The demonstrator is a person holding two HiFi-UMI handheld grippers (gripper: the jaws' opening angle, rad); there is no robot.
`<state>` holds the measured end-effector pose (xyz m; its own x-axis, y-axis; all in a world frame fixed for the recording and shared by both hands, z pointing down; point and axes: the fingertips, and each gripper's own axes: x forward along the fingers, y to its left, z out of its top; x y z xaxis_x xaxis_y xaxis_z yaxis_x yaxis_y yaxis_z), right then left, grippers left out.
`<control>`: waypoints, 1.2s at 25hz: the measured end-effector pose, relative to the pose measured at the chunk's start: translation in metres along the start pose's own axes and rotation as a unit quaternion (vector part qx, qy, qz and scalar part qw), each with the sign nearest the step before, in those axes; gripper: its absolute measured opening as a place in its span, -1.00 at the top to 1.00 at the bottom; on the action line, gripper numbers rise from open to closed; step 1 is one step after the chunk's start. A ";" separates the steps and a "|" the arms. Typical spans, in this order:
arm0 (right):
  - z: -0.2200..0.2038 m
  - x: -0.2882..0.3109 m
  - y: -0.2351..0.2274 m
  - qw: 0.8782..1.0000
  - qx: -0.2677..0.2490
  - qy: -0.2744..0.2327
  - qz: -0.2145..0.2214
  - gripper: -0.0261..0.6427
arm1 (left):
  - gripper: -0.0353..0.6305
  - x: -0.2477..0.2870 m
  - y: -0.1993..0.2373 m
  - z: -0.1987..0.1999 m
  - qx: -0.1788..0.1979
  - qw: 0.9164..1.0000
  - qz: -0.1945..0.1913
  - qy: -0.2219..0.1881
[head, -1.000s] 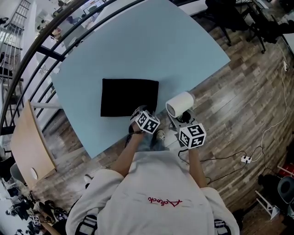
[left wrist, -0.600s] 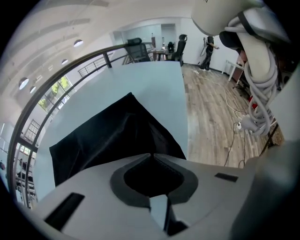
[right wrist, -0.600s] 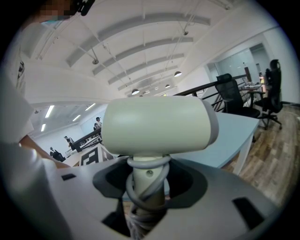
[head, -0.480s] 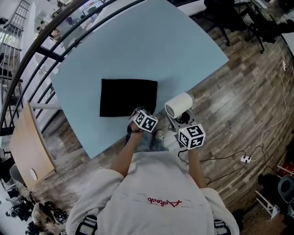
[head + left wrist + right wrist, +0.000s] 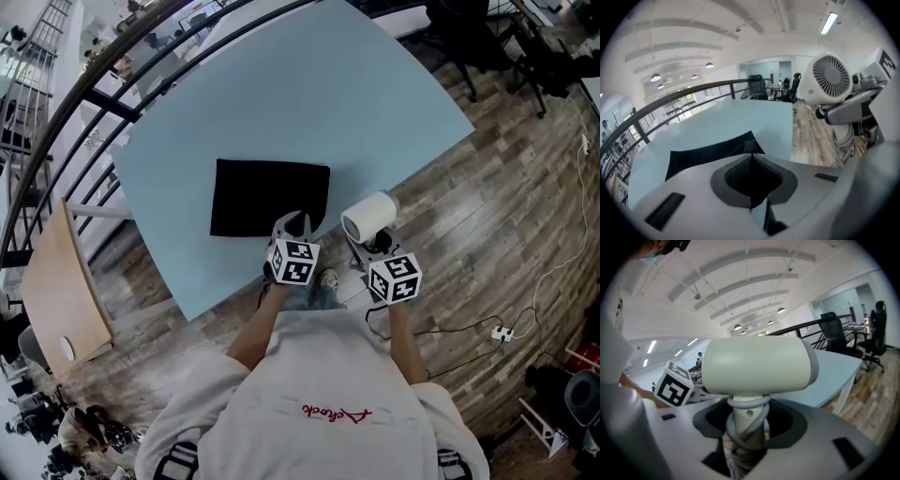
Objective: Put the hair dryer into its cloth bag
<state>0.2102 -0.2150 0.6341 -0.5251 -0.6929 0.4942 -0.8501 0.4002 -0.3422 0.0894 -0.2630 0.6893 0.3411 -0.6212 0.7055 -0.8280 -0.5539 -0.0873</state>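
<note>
The dryer [image 5: 368,217] is held in the air just off the tabletop's [image 5: 281,94] near edge. Its handle [image 5: 746,423], wound with cord [image 5: 740,439], is clamped in the right gripper [image 5: 377,248]. Beside it the black bag [image 5: 267,197] lies flat on the tabletop. The left gripper's [image 5: 292,225] jaws have just been closing and pinch the bag's near right corner, so the cloth peaks up between them.

the black bag [image 5: 270,195] is lying flat, near corner pulled up; the cream dryer [image 5: 368,216] is being held upright beside it, handle cord-wrapped.
</note>
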 end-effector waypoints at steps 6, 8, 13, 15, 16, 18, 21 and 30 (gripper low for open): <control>-0.016 0.017 0.004 0.997 -0.045 0.058 0.019 0.26 | 0.85 -0.018 0.005 0.011 -0.022 0.998 0.023 -0.058; -0.021 0.026 0.005 0.994 -0.063 0.085 0.032 0.26 | 0.85 -0.020 0.002 0.010 -0.026 0.998 0.020 -0.061; -0.035 0.054 0.012 0.980 -0.103 0.156 0.065 0.26 | 0.85 -0.020 0.002 0.007 -0.032 0.998 0.013 -0.058; -0.044 0.064 0.013 0.974 -0.113 0.184 0.073 0.26 | 0.85 -0.020 0.002 0.008 -0.035 0.998 0.011 -0.060; -0.048 0.068 0.013 0.970 -0.119 0.198 0.077 0.26 | 0.85 -0.020 0.001 0.009 -0.036 0.997 0.011 -0.061; -0.056 0.074 0.015 0.962 -0.135 0.223 0.083 0.26 | 0.85 -0.021 0.000 0.009 -0.038 0.997 0.008 -0.062; -0.065 0.083 0.019 0.952 -0.147 0.253 0.087 0.26 | 0.85 -0.022 0.006 0.006 -0.045 0.997 0.008 -0.062; -0.089 0.098 0.023 0.918 -0.188 0.336 0.095 0.26 | 0.85 -0.027 0.007 0.003 -0.045 0.997 -0.010 -0.063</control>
<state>0.1361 -0.2202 0.7458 -0.4630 -0.1139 0.8790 -0.6285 0.7415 -0.2350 0.0754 -0.2521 0.6678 0.4061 -0.6787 0.6119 -0.8552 -0.5183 -0.0074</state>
